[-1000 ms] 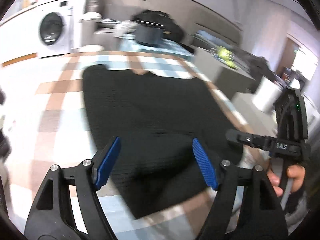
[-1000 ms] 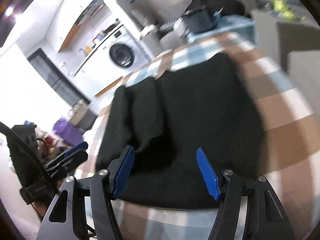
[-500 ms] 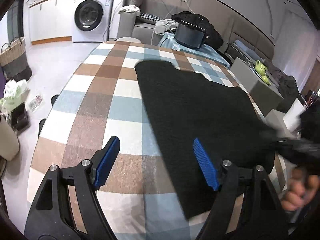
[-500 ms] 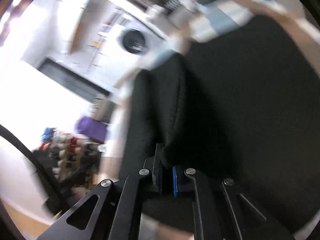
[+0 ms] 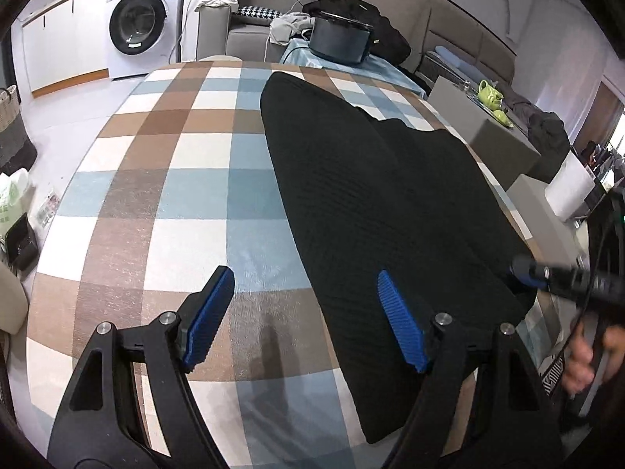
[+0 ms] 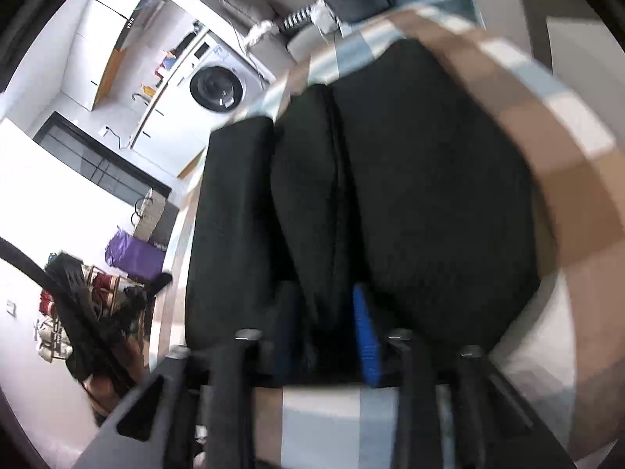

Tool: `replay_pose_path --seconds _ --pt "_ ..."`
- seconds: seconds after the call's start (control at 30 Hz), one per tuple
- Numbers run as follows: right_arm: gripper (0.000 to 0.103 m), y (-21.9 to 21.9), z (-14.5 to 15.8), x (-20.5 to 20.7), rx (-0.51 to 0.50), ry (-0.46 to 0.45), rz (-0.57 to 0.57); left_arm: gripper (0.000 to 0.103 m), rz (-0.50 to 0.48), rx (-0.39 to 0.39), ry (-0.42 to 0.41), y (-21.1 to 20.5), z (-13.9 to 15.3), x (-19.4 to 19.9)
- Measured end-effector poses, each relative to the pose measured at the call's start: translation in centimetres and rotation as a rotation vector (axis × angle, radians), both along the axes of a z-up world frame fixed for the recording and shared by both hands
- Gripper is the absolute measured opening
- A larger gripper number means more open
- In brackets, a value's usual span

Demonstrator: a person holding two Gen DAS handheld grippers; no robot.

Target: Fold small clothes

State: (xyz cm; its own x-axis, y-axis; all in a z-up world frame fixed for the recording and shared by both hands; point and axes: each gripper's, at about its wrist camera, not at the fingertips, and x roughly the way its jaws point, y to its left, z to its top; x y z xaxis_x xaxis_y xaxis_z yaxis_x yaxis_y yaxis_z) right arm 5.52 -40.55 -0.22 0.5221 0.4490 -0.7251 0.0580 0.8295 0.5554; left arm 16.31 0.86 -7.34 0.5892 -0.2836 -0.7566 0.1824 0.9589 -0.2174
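Note:
A black knitted garment [image 5: 375, 195] lies on the checked tablecloth [image 5: 168, 179], folded lengthwise into a long strip. My left gripper [image 5: 304, 312] is open and empty above the cloth, its right pad over the garment's near left edge. My right gripper [image 6: 324, 328] holds a fold of the garment [image 6: 390, 195] at its near edge, with the blue pads close around the fabric. It also shows at the right edge of the left wrist view [image 5: 547, 273], at the garment's right edge.
A washing machine [image 5: 140, 27] stands at the back left. A dark box [image 5: 340, 41] sits on a side table behind the checked table. A grey block with a green teapot [image 5: 488, 93] is to the right. Bags lie on the floor at the left.
My left gripper let go and moved left off the garment, staying open. My right gripper closed on a fold at the garment's near edge, and the garment now lies narrower.

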Motion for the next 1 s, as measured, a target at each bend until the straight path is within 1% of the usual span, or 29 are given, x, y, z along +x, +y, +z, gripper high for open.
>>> replay_pose_path --seconds 0.07,0.1,0.2,0.23,0.37,0.4,0.43,0.47,0.5,0.53,0.6,0.63,0.67,0.7,0.73,0.77,0.83,0.87,0.9,0.97,1.0 --pt "0.039 0.0 -0.1 2.1 0.002 0.0 0.009 0.074 0.003 -0.002 0.005 0.1 0.0 0.1" --pt "0.039 0.0 -0.5 3.4 -0.002 0.014 0.014 0.074 0.006 -0.002 0.009 0.1 0.0 0.2" --pt "0.039 0.3 -2.0 6.9 0.036 0.068 0.022 0.074 0.017 -0.001 0.021 0.6 0.1 0.6" --pt "0.039 0.9 -2.3 7.9 0.034 0.071 0.033 0.074 0.024 0.008 0.031 0.7 0.0 0.9" --pt "0.039 0.8 -1.9 12.3 -0.029 0.053 0.05 0.074 0.037 0.018 0.045 1.1 -0.2 2.0" --pt "0.036 0.7 -2.0 13.1 -0.034 0.052 0.046 0.074 0.038 0.016 0.047 1.1 -0.3 2.3" --pt "0.028 0.9 -2.2 14.0 -0.04 0.051 0.05 0.074 0.04 0.012 0.052 1.1 -0.4 2.7" --pt "0.021 0.9 -2.2 14.5 -0.053 0.057 0.048 0.074 0.041 0.01 0.055 1.2 -0.4 3.0" --pt "0.008 0.9 -2.1 14.9 -0.064 0.059 0.053 0.074 0.042 0.008 0.057 1.2 -0.5 3.2" --pt "0.005 1.0 -1.6 14.9 -0.061 0.038 0.066 0.074 0.045 0.005 0.059 1.2 -0.5 3.5" --pt "0.004 1.1 0.9 14.4 -0.062 -0.084 0.089 0.074 0.046 0.005 0.064 1.3 -0.5 3.9" --pt "0.004 0.8 2.7 13.1 -0.103 -0.144 0.079 0.074 0.043 0.003 0.066 1.2 -0.6 4.1" --pt "0.004 0.5 3.2 12.6 -0.126 -0.149 0.058 0.074 0.04 0.005 0.068 1.1 -0.6 4.3" --pt "0.004 -0.3 3.8 11.5 -0.133 -0.145 0.035 0.074 0.037 0.005 0.068 1.1 -0.6 4.4" --pt "0.004 -0.9 3.8 11.2 -0.163 -0.133 0.015 0.074 0.029 0.002 0.07 0.8 -0.7 4.7" --pt "0.004 -1.3 3.4 11.1 -0.213 -0.108 0.001 0.074 0.023 0.0 0.074 0.7 -0.8 4.8" --pt "0.007 -1.7 1.9 11.8 -0.264 -0.037 -0.007 0.074 0.008 0.002 0.077 0.1 -0.9 5.2" --pt "0.008 -1.8 1.0 12.3 -0.272 -0.002 0.001 0.074 0.005 0.005 0.077 -0.1 -0.9 5.2" --pt "0.011 -2.1 0.4 12.5 -0.282 0.02 -0.011 0.074 0.001 0.007 0.076 -0.3 -0.9 5.2" --pt "0.014 -2.0 0.3 12.4 -0.263 0.027 -0.018 0.074 -0.01 0.009 0.076 -0.6 -0.8 5.1" --pt "0.018 -2.2 0.7 11.6 -0.248 0.016 -0.018 0.074 -0.012 0.009 0.075 -0.7 -0.8 5.1"
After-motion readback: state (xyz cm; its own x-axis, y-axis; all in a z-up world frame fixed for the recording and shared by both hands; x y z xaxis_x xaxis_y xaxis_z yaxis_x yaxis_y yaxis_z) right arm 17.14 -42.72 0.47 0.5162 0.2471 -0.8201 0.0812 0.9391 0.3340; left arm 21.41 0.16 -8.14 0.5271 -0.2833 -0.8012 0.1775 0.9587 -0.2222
